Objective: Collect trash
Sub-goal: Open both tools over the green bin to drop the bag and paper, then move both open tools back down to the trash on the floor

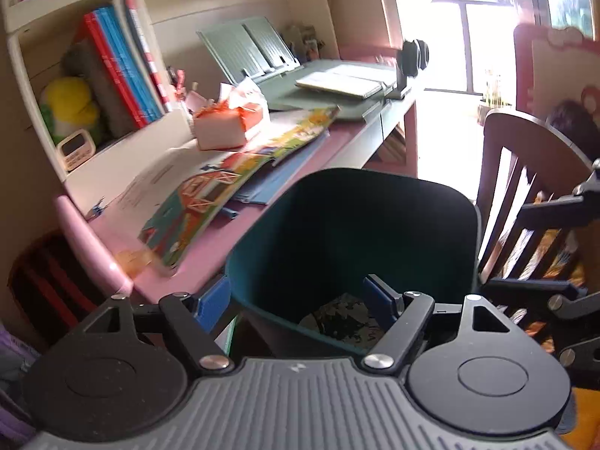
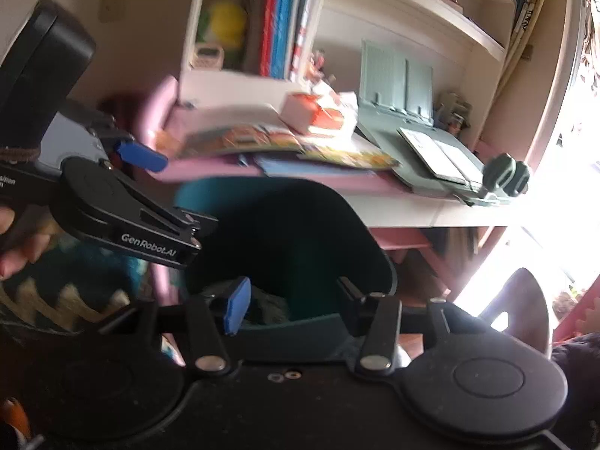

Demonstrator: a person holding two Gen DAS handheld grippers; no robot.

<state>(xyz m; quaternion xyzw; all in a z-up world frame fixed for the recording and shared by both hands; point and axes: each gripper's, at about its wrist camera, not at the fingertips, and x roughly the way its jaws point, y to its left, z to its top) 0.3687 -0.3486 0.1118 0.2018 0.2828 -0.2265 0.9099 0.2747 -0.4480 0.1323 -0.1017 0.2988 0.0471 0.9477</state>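
- Grippers both hung over the dark teal plastic waste bin [image 1: 352, 247] beside the pink desk [image 1: 210, 258], angled down into its mouth.
- Left gripper [image 1: 300, 300] had its jaws apart with nothing between them; one blue pad lay outside the bin's wall, the other inside.
- Right gripper [image 2: 292, 305] likewise stood open and empty above the rim.
- Crumpled, dark-mottled trash [image 1: 345, 322] lay at the bottom of the bin, so the drop-off step looked finished.
- Next, I judged, the person would need to swing back to the desk, where a small orange-tinted scrap [image 1: 131, 260] near the edge, blurred, might be the next pick, beside the colourful picture book [image 1: 225, 191].
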